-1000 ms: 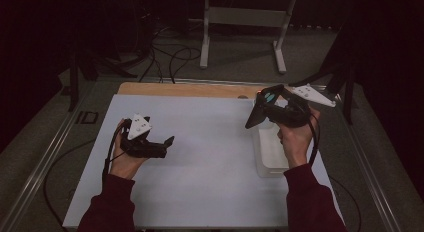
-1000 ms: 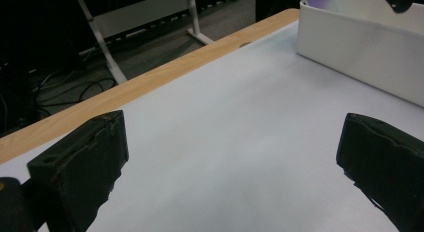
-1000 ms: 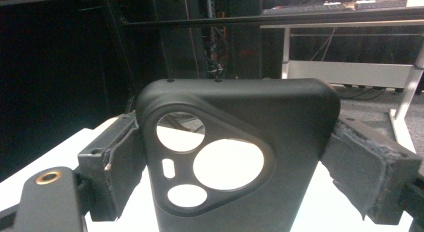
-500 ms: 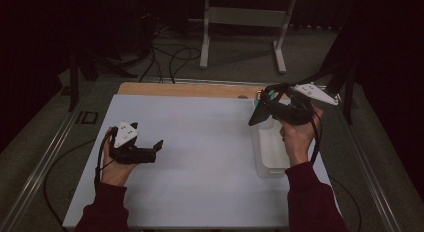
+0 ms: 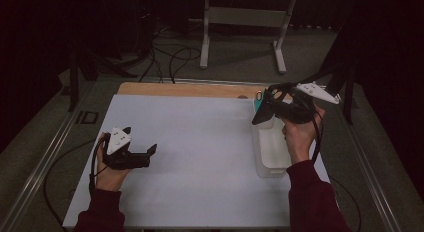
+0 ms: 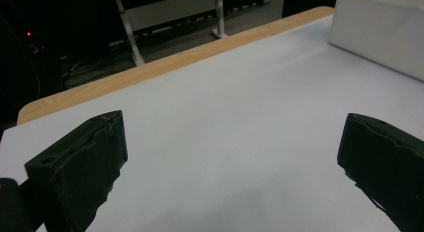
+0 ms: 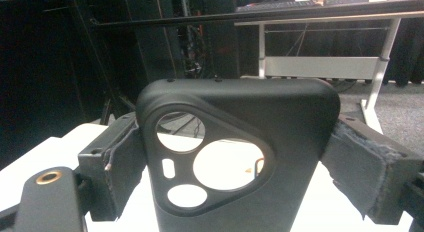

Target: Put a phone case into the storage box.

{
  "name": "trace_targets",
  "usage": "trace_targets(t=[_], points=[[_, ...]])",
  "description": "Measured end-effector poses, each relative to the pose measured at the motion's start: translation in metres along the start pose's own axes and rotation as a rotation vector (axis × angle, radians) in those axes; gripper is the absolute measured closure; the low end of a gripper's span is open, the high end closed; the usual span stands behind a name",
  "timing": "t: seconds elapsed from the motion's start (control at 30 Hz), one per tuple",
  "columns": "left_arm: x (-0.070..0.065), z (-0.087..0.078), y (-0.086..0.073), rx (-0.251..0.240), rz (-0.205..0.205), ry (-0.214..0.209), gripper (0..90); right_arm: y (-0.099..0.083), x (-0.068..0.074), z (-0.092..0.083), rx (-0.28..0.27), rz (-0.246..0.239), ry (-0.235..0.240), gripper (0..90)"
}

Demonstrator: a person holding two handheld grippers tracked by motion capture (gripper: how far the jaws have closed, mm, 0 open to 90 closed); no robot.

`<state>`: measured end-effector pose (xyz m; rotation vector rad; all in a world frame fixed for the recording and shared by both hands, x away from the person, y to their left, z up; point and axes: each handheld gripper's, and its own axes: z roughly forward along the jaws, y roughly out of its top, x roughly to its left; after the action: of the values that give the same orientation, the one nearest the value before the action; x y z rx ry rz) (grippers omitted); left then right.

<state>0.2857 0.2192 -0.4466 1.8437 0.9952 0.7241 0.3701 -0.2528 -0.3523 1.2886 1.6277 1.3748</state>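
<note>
- Evidently the left gripper rests low on the white table near its left edge, jaws spread wide with nothing between them; it looks idle.
- Further right, the white bin sits along the table's right side, in front of the person's right hand.
- Above the bin's far end, the right gripper is held up in the air, clamped across a black phone case, whose camera cut-outs face the right gripper view.
- Judging by this, the step in hand is carrying the case clear of the bin; the next move calls for swinging it over open table and lowering it before releasing.
- No brand, label or writing is legible on the case or bin.
</note>
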Motion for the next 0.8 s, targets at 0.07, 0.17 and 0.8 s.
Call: trace_targets(t=[0.07,0.17,0.8], points=[[0.0,-0.002,-0.002,-0.007,-0.006,-0.005,0.1,-0.001,-0.002,0.001,0.002,-0.005,-0.014,14.4],[0.0,-0.004,-0.006,-0.007,-0.005,-0.01,0.1,-0.002,-0.004,0.003,0.001,-0.002,-0.029,14.4],[0.007,-0.013,-0.027,-0.038,-0.044,0.005,0.4,-0.012,-0.015,0.017,0.027,0.008,-0.122,14.4]])
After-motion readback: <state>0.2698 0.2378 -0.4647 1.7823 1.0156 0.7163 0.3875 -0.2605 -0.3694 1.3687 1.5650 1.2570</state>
